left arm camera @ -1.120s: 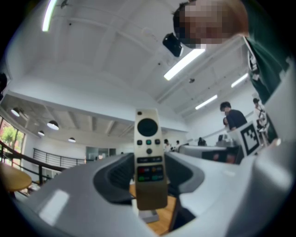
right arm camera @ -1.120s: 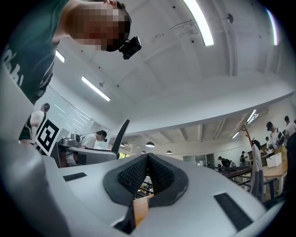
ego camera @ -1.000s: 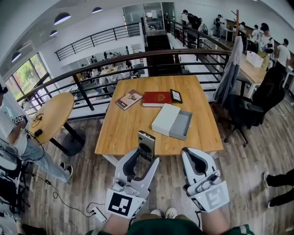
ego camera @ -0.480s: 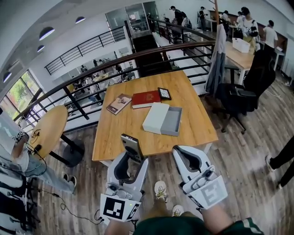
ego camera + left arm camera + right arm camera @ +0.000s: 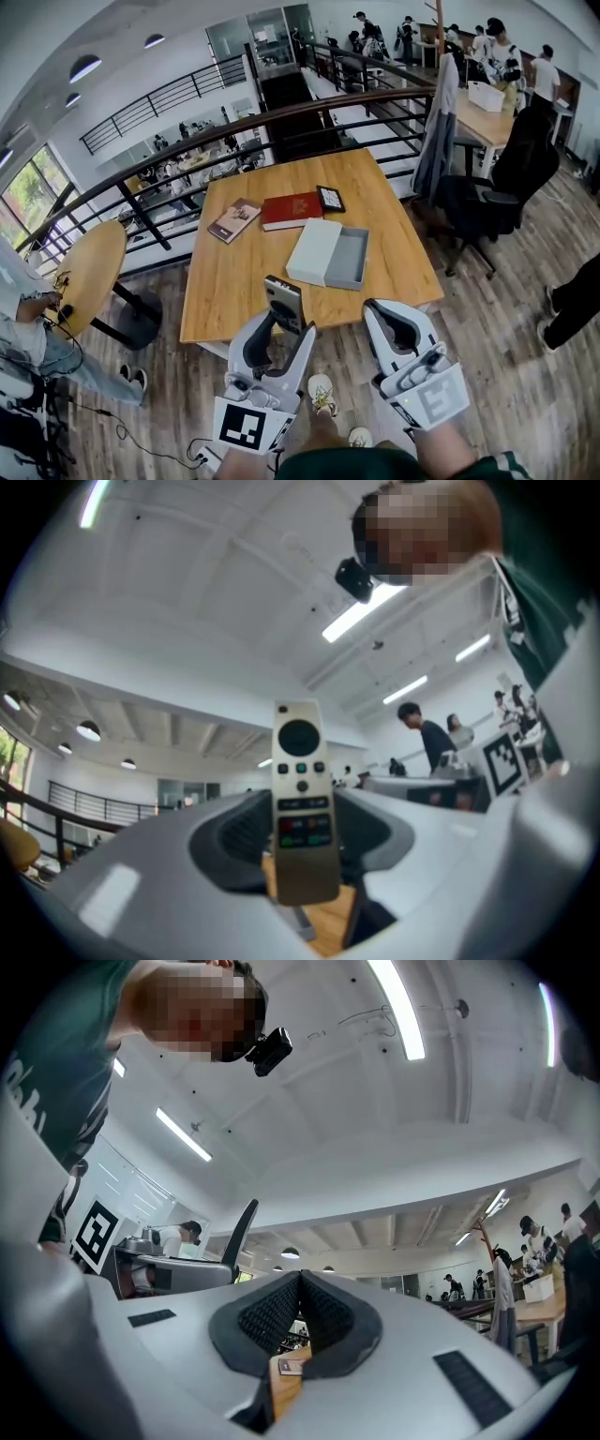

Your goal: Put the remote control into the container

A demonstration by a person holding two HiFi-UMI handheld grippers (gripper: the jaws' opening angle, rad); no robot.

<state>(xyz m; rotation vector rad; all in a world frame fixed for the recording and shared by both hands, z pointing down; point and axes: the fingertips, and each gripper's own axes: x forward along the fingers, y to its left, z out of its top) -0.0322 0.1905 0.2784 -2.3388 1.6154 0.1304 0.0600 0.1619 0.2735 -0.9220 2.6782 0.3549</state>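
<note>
My left gripper [image 5: 281, 323] is shut on a slim gold remote control [image 5: 283, 304], which stands upright above the jaws near the table's front edge. In the left gripper view the remote control [image 5: 302, 803] shows its black round pad and coloured buttons, clamped between the grey jaws. The container [image 5: 347, 260], an open grey box, lies at the table's middle with its white lid [image 5: 314, 251] beside it on the left. My right gripper [image 5: 392, 323] hangs just off the table's front edge; its jaws [image 5: 300, 1316] meet with nothing between them.
A wooden table [image 5: 234, 281] carries a red book [image 5: 292, 210], a brown booklet [image 5: 234, 219] and a small black tablet [image 5: 330, 198] at its far side. A black office chair [image 5: 487, 202] stands to the right, a railing [image 5: 187, 150] behind. People stand at right and left.
The view has drifted closer to the table. Both grippers have kept their pose, the left one still holding the remote upright.
</note>
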